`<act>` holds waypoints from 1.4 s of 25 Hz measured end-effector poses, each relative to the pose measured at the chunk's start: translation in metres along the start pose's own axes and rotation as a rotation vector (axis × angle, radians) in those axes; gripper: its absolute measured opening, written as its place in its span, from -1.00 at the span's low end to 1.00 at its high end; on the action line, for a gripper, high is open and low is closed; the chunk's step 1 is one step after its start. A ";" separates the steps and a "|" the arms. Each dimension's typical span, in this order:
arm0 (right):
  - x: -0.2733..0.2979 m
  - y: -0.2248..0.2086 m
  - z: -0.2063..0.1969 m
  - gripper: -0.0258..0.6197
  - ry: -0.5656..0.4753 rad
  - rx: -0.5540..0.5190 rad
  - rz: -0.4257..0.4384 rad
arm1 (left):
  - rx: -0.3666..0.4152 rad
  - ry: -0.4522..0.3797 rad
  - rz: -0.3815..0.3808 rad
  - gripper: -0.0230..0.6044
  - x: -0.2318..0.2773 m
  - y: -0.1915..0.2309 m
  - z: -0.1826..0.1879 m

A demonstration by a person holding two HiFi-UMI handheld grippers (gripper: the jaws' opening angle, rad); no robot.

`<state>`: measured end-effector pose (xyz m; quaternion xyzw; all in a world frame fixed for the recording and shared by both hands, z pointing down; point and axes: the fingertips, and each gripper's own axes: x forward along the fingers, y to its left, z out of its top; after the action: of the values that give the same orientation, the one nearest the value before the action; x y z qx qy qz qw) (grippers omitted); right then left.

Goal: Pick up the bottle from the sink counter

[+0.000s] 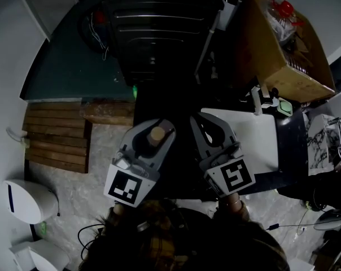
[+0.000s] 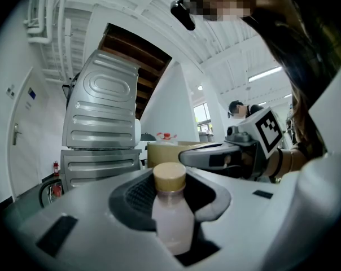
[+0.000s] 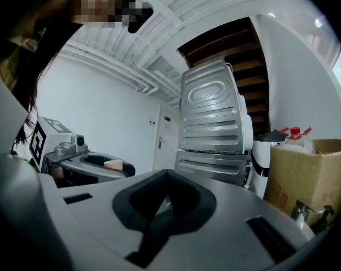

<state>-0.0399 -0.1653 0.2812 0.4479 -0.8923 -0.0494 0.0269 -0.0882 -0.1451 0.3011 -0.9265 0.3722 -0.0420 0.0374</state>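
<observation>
Gripping a pale pinkish plastic bottle (image 2: 171, 219) with a round tan cap (image 2: 169, 177), the left gripper (image 1: 158, 124) has its jaws partway apart, their dark pads pressed on the bottle's sides. The bottle stands upright between them, its cap rising just above the jaws, clear of any surface. Just beside these jaws, on their right, the right gripper (image 3: 169, 176) is held level with its jaws drawn together and nothing between them. Below and to the right of the right jaws lies a flat white counter top (image 1: 261, 137). Beyond both pairs of jaws rises a tall grey ribbed metal casing (image 2: 100, 112). Right of it, ahead of the right jaws, stands a brown cardboard box (image 1: 283, 44) with a red-capped clear container (image 1: 280, 7) in it.
</observation>
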 end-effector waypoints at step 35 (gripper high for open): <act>0.004 0.003 -0.009 -0.87 0.035 -0.007 0.008 | 0.012 0.009 -0.030 -0.50 0.002 -0.001 -0.002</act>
<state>-0.0440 -0.1667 0.2903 0.4448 -0.8934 -0.0444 0.0444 -0.0862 -0.1460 0.3034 -0.9315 0.3581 -0.0492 0.0406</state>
